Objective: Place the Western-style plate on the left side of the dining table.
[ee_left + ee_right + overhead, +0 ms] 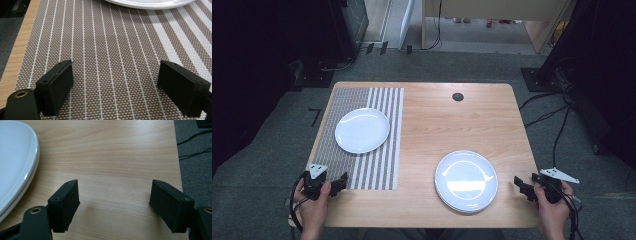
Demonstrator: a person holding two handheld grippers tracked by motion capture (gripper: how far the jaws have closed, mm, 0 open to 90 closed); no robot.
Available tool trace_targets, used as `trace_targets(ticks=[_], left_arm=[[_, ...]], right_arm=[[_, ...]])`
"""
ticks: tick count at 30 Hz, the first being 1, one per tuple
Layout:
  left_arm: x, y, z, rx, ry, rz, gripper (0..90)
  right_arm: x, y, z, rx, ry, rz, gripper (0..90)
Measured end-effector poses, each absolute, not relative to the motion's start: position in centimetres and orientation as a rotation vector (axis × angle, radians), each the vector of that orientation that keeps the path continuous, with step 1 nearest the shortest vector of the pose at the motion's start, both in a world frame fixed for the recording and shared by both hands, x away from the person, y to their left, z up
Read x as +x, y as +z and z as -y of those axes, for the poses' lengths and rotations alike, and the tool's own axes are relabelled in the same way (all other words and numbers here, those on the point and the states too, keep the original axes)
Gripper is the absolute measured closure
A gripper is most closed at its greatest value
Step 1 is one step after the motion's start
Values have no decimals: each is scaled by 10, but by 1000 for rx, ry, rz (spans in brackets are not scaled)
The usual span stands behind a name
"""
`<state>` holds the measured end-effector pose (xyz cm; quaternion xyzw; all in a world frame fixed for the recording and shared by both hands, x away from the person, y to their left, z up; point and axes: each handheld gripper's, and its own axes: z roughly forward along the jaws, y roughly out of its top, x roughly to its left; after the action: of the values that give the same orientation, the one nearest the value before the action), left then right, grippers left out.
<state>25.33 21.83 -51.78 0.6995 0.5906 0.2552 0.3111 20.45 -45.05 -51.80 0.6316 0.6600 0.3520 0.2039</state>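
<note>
A single white plate (pixel 362 130) lies on the striped placemat (pixel 341 104) at the table's left; its near rim (pixel 150 3) shows at the top of the left gripper view. A stack of white plates (pixel 466 180) sits on bare wood at the front right, and its edge (pixel 15 170) curves down the left of the right gripper view. My left gripper (pixel 342 181) hovers open over the placemat's front left corner, nothing between its jaws. My right gripper (pixel 518 185) is open too, just right of the stack, near the table's right edge.
The wooden table (pixel 437 120) has a round black cable hole (pixel 457 97) at the back. Grey carpet (pixel 197 157) with black cables lies beyond its right edge. Dark equipment stands at both sides of the room.
</note>
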Motion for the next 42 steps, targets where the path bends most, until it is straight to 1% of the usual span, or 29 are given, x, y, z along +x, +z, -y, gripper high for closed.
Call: trace_targets(ticks=[11,25,32,42], left_arm=[[253,-518,-218,1855,679,-1556,134],[253,-518,-218,1855,676,-1553,135],[253,-518,-219,1856,674,-1550,135],[253,-518,-219,1853,671,-1551,135]], right_arm=[[203,-525,432,1655,846,-1848,203],[204,-525,431,1649,846,-1861,175],[208,-525,430,1663,833,-1862,108],[208,-525,430,1665,832,-1862,107]])
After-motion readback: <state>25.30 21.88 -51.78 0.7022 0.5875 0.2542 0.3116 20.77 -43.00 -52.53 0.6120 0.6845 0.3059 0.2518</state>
